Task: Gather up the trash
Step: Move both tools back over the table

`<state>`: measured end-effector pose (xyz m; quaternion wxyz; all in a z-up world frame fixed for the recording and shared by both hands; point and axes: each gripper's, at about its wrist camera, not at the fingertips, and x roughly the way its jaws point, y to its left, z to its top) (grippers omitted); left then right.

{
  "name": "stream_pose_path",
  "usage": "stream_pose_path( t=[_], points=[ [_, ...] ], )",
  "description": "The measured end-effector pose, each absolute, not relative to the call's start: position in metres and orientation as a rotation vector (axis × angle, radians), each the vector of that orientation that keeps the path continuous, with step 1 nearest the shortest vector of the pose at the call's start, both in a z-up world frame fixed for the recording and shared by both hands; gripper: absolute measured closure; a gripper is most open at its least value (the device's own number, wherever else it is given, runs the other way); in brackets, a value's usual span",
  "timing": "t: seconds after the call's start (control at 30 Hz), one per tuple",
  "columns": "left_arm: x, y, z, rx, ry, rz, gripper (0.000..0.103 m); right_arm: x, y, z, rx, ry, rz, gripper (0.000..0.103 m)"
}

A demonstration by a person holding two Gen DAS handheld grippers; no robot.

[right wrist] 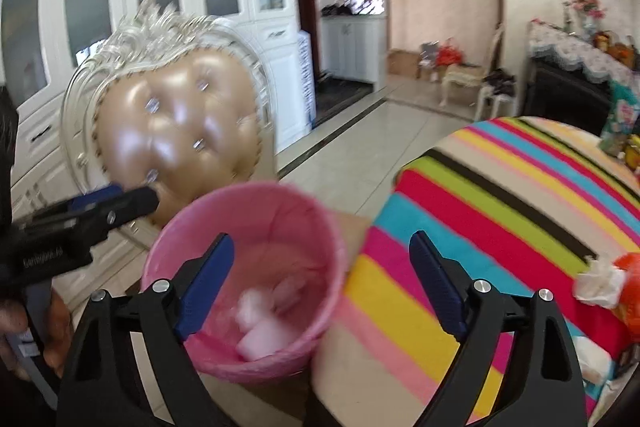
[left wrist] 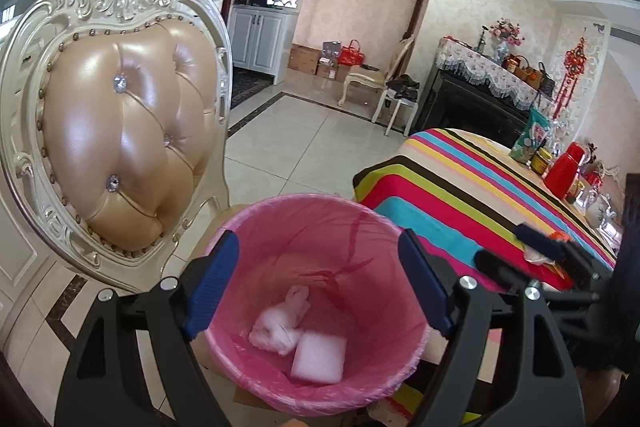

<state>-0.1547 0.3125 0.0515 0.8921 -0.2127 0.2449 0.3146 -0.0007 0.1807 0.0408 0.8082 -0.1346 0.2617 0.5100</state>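
A bin with a pink liner [left wrist: 360,227] stands on the floor between the chair and the table. Inside it lie a crumpled white tissue [left wrist: 280,327] and a white foam block [left wrist: 320,357]. My left gripper [left wrist: 318,239] hangs open over the bin's mouth with nothing between its fingers. In the blurred right wrist view the right gripper [right wrist: 320,241] is also open and holds nothing, over the bin's [right wrist: 256,203] right rim. A crumpled white tissue [right wrist: 596,283] and an orange scrap [right wrist: 630,267] lie on the striped tablecloth [right wrist: 500,187] to the right.
An ornate cream chair with a tan padded back [left wrist: 120,131] stands close on the bin's left. The striped table [left wrist: 460,179] on the right carries a red flask [left wrist: 564,167], jars and a green bag [left wrist: 530,139]. Tiled floor [left wrist: 312,147] lies beyond.
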Motion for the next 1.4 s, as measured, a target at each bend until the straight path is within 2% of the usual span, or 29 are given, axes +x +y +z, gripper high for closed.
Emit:
stream_pose_path(
  t=[0.47, 0.93, 1.4],
  points=[
    [-0.109, 0.252, 0.050, -0.397, 0.511, 0.455, 0.021, 0.035, 0.042, 0.070, -0.157, 0.445, 0.778, 0.018],
    [-0.046, 0.154, 0.031, -0.322, 0.571, 0.202, 0.020, 0.055, -0.105, 0.014, -0.037, 0.620, 0.462, 0.018],
    [0.007, 0.079, -0.005, -0.261, 0.693, 0.011, 0.020, 0.059, -0.155, -0.028, 0.004, 0.761, 0.358, 0.018]
  ],
)
